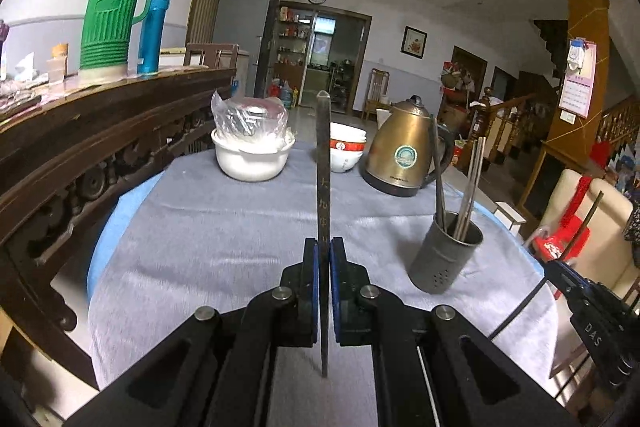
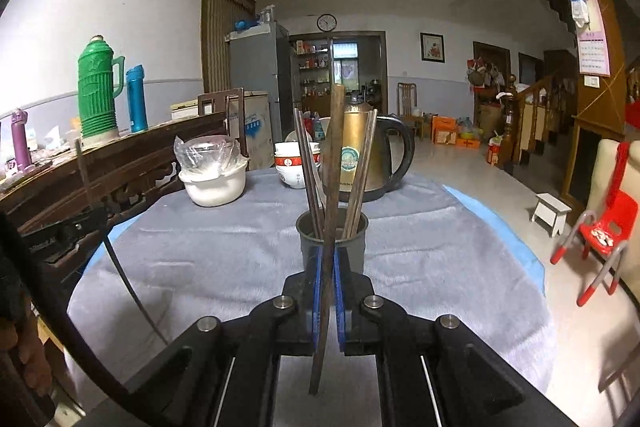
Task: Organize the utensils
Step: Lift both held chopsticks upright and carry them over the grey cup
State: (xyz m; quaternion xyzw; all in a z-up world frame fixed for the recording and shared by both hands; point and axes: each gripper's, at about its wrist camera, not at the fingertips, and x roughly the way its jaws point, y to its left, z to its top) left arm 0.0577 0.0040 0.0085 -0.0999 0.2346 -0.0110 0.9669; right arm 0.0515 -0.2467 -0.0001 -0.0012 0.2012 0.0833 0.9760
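Observation:
My left gripper [image 1: 324, 247] is shut on a dark chopstick [image 1: 322, 163] that stands upright above the grey tablecloth. A grey metal utensil holder [image 1: 447, 251] with several chopsticks stands to its right. My right gripper [image 2: 329, 254] is shut on a brown chopstick [image 2: 333, 163], held upright just in front of the holder [image 2: 332, 241]. In the left wrist view the right gripper [image 1: 562, 269] shows at the right edge. In the right wrist view the left gripper's chopstick [image 2: 82, 173] shows at the left.
On the round table [image 1: 208, 235] stand a white pot with a plastic-wrapped bowl [image 1: 252, 143], stacked bowls [image 1: 347, 149] and a brass kettle [image 1: 404, 151]. A carved wooden sideboard [image 1: 80, 147] with a green thermos [image 1: 108, 15] is at the left. A red chair [image 2: 604, 231] stands on the right.

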